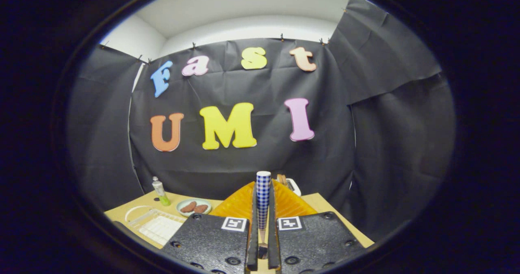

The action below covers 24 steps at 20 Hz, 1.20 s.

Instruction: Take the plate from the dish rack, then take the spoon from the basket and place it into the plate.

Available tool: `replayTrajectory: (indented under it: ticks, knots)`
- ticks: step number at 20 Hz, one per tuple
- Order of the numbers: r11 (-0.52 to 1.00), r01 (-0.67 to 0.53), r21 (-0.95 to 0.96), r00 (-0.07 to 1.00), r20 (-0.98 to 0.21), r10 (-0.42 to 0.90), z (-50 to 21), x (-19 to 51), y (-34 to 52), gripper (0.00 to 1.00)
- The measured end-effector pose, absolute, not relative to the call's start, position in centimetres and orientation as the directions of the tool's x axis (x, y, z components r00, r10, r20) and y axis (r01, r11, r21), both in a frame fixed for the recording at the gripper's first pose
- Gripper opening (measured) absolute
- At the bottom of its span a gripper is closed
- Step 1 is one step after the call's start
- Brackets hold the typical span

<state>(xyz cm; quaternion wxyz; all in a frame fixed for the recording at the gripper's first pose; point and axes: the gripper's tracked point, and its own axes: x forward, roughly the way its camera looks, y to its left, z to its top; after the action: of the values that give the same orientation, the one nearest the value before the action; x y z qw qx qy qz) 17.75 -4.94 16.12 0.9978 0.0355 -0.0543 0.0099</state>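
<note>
The surface (122, 213) is a pale board running under and beyond the tool. On it, directly behind the fingers, lies the orange ribbed plate (239, 204), already out of any rack and lying flat or nearly so; its middle is covered by the tool. To the left of the plate sits a clear ridged tray (156, 225), which may be part of the dish rack, though this cannot be confirmed. Beyond that tray are a small pale dish (193, 207) holding two brown pieces and a white tube with a green cap (160, 191). A white object (293, 186) shows behind the plate's far rim; its identity is unclear.

The tool (263, 241) has its fingers pressed in on the spoon (263, 201), whose blue-checked handle stands upright between them with its white end uppermost. The bowl end points down into the gap and is hard to make out.

Judgement: the placing step is in hand. It would be done well by lowering until the bowl end meets the plate, tipping the handle toward the rim, then releasing, so the spoon lies down rather than topples off. The height of the spoon above the plate cannot be read.
</note>
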Motion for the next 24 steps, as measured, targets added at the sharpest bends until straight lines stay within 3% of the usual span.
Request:
replayTrajectory:
  ticks: [7,10,14,24]
  knots:
    - [0.999,-0.012,0.040,0.984,0.180,0.005,18.1,7.9,2.6,0.15]
    - [0.995,-0.080,0.065,0.992,0.103,0.073,14.8,4.8,7.4,0.15]
    - [0.990,-0.141,0.026,0.987,0.084,0.138,10.6,2.2,12.8,0.17]
    - [0.985,-0.135,0.110,0.991,0.019,0.134,-3.9,1.9,18.5,0.19]
